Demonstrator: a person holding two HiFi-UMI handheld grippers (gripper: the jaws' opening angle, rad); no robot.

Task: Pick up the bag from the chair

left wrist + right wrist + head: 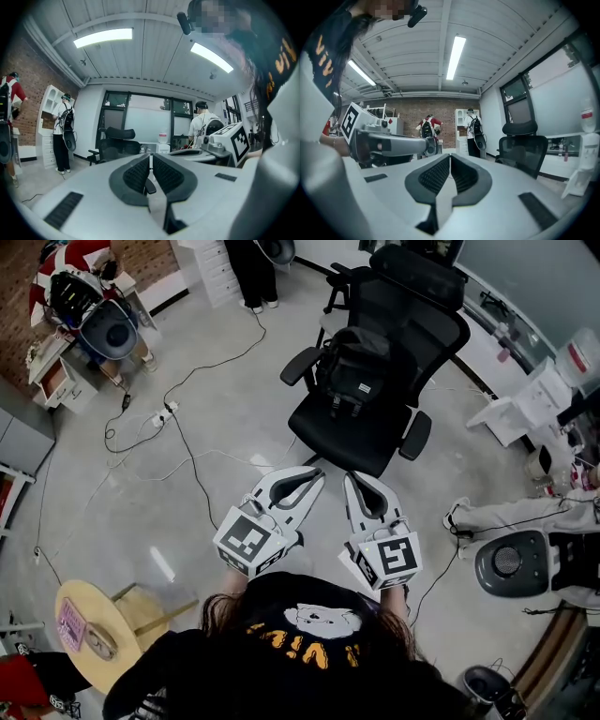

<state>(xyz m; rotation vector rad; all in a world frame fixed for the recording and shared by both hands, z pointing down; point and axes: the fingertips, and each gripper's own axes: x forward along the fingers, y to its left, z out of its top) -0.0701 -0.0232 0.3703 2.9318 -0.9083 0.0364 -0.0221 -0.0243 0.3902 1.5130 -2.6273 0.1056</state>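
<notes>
On chair, bag blends into black upholstery, outline unclear.

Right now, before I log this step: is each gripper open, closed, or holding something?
Left gripper: closed, holding nothing.
Right gripper: closed, holding nothing.

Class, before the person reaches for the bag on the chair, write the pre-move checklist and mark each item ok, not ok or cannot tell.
1. Bag resting on the chair seat: ok.
2. Left gripper fingers apart for a grasp: not ok, shut and empty.
3. Right gripper fingers apart: not ok, shut and empty.
4. Grippers at the bag: not ok, both short of the chair.
5. Bag's top handle located: cannot tell.
</notes>
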